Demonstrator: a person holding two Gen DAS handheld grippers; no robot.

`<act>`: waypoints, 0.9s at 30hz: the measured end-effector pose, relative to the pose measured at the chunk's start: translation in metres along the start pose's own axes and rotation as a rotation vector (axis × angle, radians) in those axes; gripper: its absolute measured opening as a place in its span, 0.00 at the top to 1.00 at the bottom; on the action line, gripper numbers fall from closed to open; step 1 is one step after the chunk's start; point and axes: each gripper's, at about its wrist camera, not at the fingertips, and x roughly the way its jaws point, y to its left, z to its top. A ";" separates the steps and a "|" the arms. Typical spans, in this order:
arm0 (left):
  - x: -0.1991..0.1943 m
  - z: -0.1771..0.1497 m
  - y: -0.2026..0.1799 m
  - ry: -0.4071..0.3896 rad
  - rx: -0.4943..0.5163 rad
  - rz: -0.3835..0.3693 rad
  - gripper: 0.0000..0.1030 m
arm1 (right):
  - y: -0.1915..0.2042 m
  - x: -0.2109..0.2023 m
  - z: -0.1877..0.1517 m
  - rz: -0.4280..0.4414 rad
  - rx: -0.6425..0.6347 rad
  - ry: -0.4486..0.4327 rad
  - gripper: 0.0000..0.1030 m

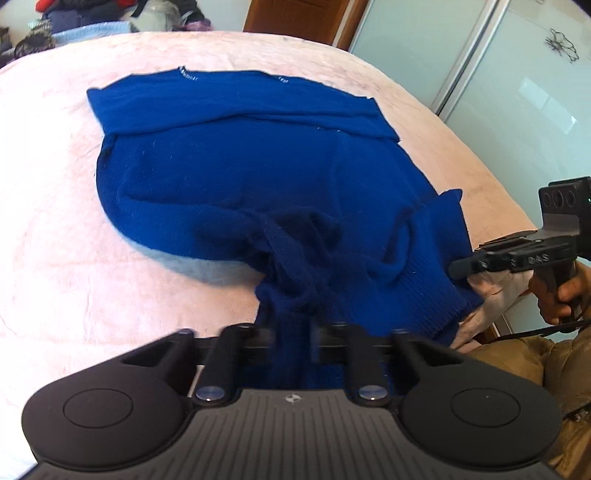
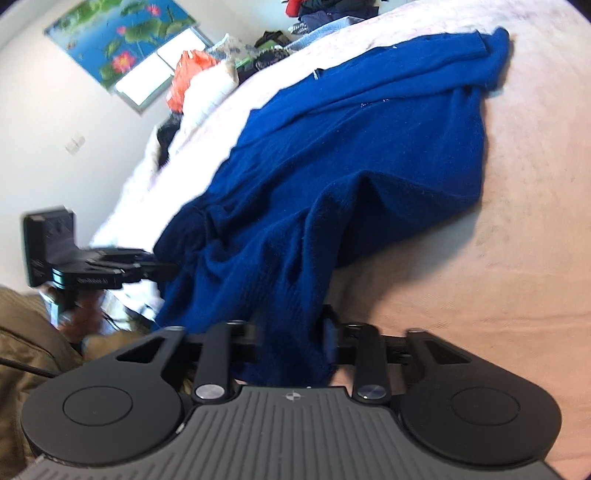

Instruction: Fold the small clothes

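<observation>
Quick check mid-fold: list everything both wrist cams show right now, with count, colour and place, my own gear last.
sweater: one, deep blue, spread on the bed, near hem lifted by both grippers.
bedspread: one, pale pink, under the sweater.
clothes pile: several items, mixed dark, red and grey, far end of bed.
painting: one, blue and green lotus, wall left of bed.
sliding doors: frosted pale green, right of bed.
left gripper: black, shut on the sweater hem.
right gripper: black, shut on the sweater hem.
right hand: one, on the right gripper's handle.
</observation>
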 end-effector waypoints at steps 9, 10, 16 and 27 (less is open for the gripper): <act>-0.035 0.008 -0.007 -0.144 -0.012 0.016 0.94 | 0.014 -0.022 0.018 0.036 -0.033 -0.158 0.91; -0.033 0.009 -0.006 -0.141 -0.013 0.022 0.94 | 0.014 -0.017 0.021 0.010 -0.040 -0.150 0.91; -0.015 0.001 0.002 -0.065 -0.016 0.024 0.94 | -0.001 0.006 0.010 -0.024 0.005 -0.034 0.54; 0.000 -0.017 0.020 -0.053 -0.035 -0.011 0.65 | -0.003 0.008 -0.007 0.062 0.029 -0.020 0.61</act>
